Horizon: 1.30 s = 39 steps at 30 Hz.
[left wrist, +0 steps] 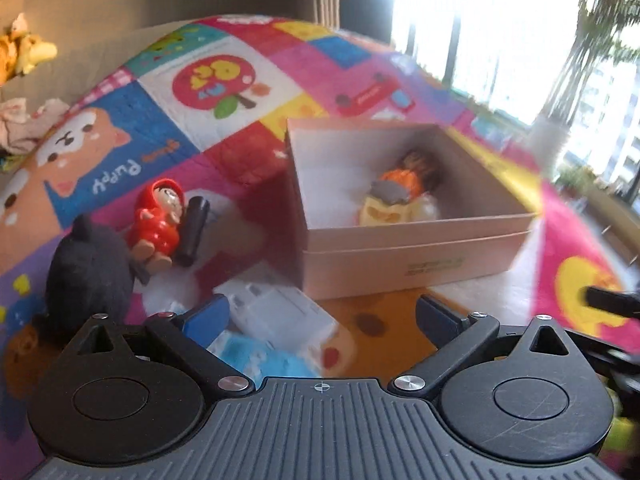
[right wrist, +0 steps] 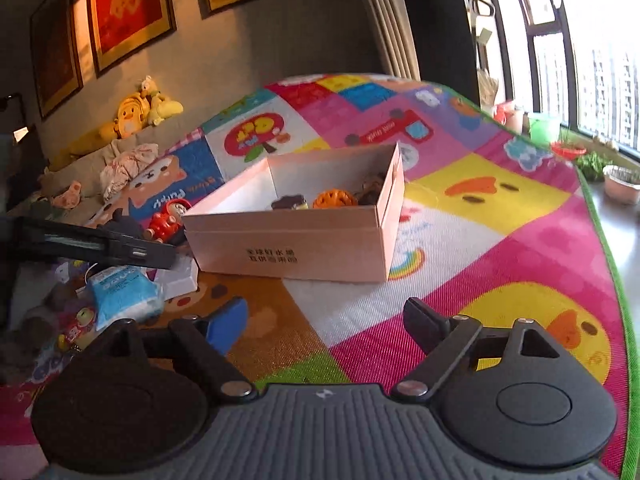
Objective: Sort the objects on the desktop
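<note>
Lying beside one box [left wrist: 400, 256], one red figurine [left wrist: 158, 220]; both grippers empty

Setting: home living room. Evidence: colourful children's play mat [right wrist: 480, 208] printed with cartoon puppy, ducks and car covers the work surface; sofa [right wrist: 80, 160] along the wall carries yellow plush toys [right wrist: 138, 114] and crumpled clothes [right wrist: 128, 164]; framed red-and-gold calligraphy pictures [right wrist: 128, 8] hang above; large window [right wrist: 592, 60] shows apartment towers, potted plants [right wrist: 592, 164] on its sill.
</note>
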### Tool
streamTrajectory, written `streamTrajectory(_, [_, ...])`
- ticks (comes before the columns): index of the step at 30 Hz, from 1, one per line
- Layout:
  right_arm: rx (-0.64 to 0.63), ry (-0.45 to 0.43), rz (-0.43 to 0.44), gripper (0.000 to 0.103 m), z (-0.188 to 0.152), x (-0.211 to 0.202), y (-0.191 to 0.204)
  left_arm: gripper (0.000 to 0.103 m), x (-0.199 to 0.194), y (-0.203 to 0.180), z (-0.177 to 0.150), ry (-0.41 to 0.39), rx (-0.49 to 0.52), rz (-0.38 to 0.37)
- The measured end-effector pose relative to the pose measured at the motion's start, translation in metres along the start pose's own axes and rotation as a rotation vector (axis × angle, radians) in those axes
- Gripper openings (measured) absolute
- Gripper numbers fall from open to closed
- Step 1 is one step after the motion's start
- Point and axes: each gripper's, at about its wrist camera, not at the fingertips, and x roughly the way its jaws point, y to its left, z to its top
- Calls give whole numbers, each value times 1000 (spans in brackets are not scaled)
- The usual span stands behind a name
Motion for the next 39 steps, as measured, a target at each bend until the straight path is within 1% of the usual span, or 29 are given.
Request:
streamTrajectory(1, [0, -2, -2, 88, -1, -1, 1, 102, 9, 2, 4, 13, 2, 19])
streamTrajectory(3, [-5, -1, -6, 88, -4, -2, 2, 102, 27, 9, 12, 40, -7, 14])
streamTrajectory(4, [-11, -3, -6, 88, -5, -2, 3, 102, 35, 15, 17, 64, -6, -10])
streamTrajectory(6, [-20, -10, -4, 90, -6, -3, 5, 103, 51, 26, 22, 123, 3, -83])
streamTrajectory(8, [-18, -6, 1, 91, -6, -2, 5, 103, 54, 30, 25, 127, 45, -109])
streamTrajectory(10, [-6, 3, 6, 92, -6, 1, 3, 103, 60, 32, 27, 152, 95, -133])
streamTrajectory(12, [8, 12, 11, 92, -5, 2, 1, 103, 66, 35, 26, 175, 128, -130])
streamTrajectory(13, [12, 14, 12, 92, -5, 3, 0, 103, 69, 36, 26, 186, 131, -128])
streamTrajectory(15, [15, 14, 15, 94, -5, 4, -1, 103, 73, 41, 25, 210, 114, -183])
streamTrajectory(16, [14, 12, 17, 95, -6, 3, -1, 103, 71, 40, 24, 213, 117, -209])
streamTrajectory(18, [14, 6, 18, 96, -6, 3, 0, 103, 63, 29, 18, 225, 164, -243])
streamTrajectory(21, [37, -2, 14, 97, -6, 2, -3, 103, 47, 6, 4, 224, 254, -255])
streamTrajectory(23, [65, -6, 4, 97, -5, 1, -7, 103, 33, -8, -7, 216, 277, -295])
streamTrajectory(28, [88, -24, -22, 97, -5, -1, -10, 103, -5, -40, -35, 192, 223, -421])
streamTrajectory(31, [75, -38, -44, 97, 0, -4, -9, 103, -30, -51, -52, 157, 197, -462])
streamTrajectory(32, [67, -45, -49, 97, 5, -4, -9, 103, -38, -51, -56, 139, 184, -461])
streamTrajectory(33, [63, -52, -52, 98, 11, -4, -9, 103, -46, -50, -60, 112, 170, -443])
streamTrajectory(34, [60, -53, -56, 98, 22, -2, -9, 103, -51, -47, -62, 87, 160, -405])
streamTrajectory(36, [41, -39, -102, 97, 45, 10, -8, 103, -60, -41, -64, 30, 137, -282])
streamTrajectory(37, [24, -28, -150, 89, 59, 21, -7, 103, -63, -37, -62, 9, 116, -237])
streamTrajectory(38, [4, -23, -187, 75, 71, 32, -7, 103, -66, -31, -61, -13, 83, -206])
streamTrajectory(39, [-19, -20, -209, 70, 83, 46, -8, 103, -71, -24, -59, -33, 43, -191])
